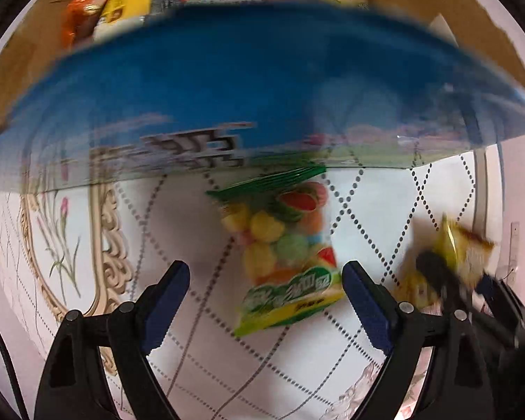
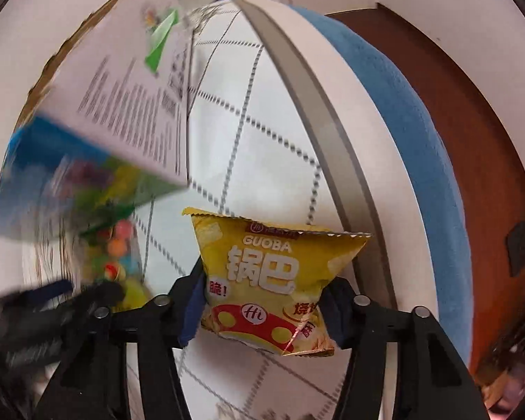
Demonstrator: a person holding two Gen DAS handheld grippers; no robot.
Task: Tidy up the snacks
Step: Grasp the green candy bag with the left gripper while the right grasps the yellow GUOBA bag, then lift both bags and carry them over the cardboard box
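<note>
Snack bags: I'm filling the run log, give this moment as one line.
right gripper: shut on yellow Guoba bag | left gripper: open above candy bag | box: holds snacks

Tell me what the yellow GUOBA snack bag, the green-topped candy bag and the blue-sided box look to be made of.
Yellow GUOBA snack bag: glossy plastic film, likely foil-lined; crinkles, sheen and a serrated sealed top.
Green-topped candy bag: thin plastic film with a clear window; coloured sweets show through.
Blue-sided box: probably printed cardboard; flat stiff panels, brown flaps behind, though blurred.
</note>
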